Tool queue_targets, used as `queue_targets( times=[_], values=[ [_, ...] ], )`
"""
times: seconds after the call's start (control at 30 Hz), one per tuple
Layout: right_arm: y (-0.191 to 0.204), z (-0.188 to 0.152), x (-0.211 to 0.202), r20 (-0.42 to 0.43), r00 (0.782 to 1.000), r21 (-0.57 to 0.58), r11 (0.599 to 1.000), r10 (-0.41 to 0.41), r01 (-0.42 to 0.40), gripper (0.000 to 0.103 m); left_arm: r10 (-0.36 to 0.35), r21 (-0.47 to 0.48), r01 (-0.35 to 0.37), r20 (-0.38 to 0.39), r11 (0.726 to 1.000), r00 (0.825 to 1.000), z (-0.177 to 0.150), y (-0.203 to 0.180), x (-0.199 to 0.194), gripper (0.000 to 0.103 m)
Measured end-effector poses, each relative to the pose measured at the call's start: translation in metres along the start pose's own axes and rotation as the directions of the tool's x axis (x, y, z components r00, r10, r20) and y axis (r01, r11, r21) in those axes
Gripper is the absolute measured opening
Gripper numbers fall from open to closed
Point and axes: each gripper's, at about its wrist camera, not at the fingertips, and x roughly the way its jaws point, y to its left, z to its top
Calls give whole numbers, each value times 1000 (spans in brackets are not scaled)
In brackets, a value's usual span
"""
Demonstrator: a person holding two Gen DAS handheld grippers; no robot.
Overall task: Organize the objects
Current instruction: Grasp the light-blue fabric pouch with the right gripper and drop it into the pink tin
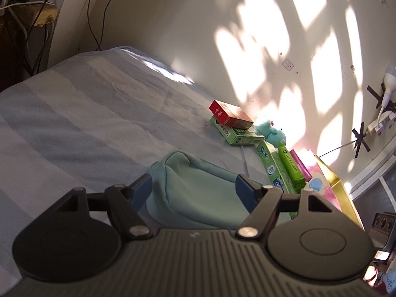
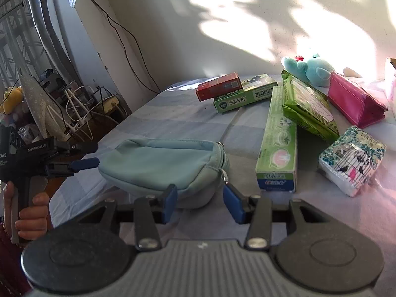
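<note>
A light teal zip pouch (image 2: 163, 165) lies on the striped blue bedsheet (image 2: 188, 121); it also shows in the left wrist view (image 1: 198, 188). My left gripper (image 1: 195, 188) is open with its blue fingers either side of the pouch's end; in the right wrist view it (image 2: 85, 154) sits at the pouch's left end. My right gripper (image 2: 200, 203) is open, its fingers straddling the pouch's near right corner by the zip pull. Whether either touches the pouch I cannot tell.
By the wall lie a red box (image 2: 219, 86) on a green box (image 2: 245, 96), a long green toothpaste box (image 2: 278, 143), a green packet (image 2: 309, 106), a teal plush (image 2: 309, 68), a pink pouch (image 2: 354, 101) and a patterned tissue pack (image 2: 351, 160). Cables clutter the left.
</note>
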Motion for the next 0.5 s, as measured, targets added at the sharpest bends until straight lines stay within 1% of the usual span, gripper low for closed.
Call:
queue_targets(
  times=[0.03, 0.07, 0.1, 0.13, 0.17, 0.2, 0.23, 0.27, 0.33, 0.37, 0.4, 0.5],
  values=[
    [-1, -2, 5, -6, 1000, -2, 1000, 3, -3, 58, 10, 7, -9, -14, 1000, 1000, 2, -1, 8, 75],
    [-1, -2, 10, -15, 1000, 0, 1000, 0, 0, 62, 21, 20, -21, -15, 1000, 1000, 3, -2, 14, 75],
    [-3, -5, 17, -28, 1000, 7, 1000, 5, -5, 65, 56, 52, -55, -15, 997, 998, 1, -4, 20, 73],
    [-4, -5, 24, -43, 999, 17, 1000, 24, -23, 66, 92, 81, -91, -18, 993, 996, -1, -7, 24, 70],
    [-6, -4, 31, -45, 998, 31, 999, 39, -38, 69, 121, 113, -119, -12, 986, 993, -5, -9, 26, 66],
    [-8, -4, 37, -36, 998, 40, 998, 49, -48, 74, 133, 144, -130, -6, 981, 991, -8, -12, 26, 65],
    [-11, -3, 46, -55, 995, 60, 995, 83, -80, 73, 150, 178, -148, 0, 973, 989, -12, -17, 25, 65],
    [-11, -3, 48, -33, 996, 73, 994, 89, -86, 73, 171, 204, -167, 1, 965, 985, -16, -22, 25, 65],
    [-5, -3, 50, -18, 998, 59, 996, 64, -63, 70, 201, 262, -196, 7, 945, 980, -23, -35, 23, 65],
    [-3, -4, 47, -3, 999, 47, 997, 54, -54, 69, 206, 271, -200, 7, 942, 979, -25, -40, 21, 65],
    [-2, -5, 41, 16, 999, 37, 998, 44, -45, 68, 189, 262, -182, 0, 948, 982, -25, -44, 18, 65],
    [-8, -2, 1, 121, 992, 25, 999, 21, -24, 67, 95, 214, -90, -13, 973, 995, -22, -54, 11, 65]
  ],
)
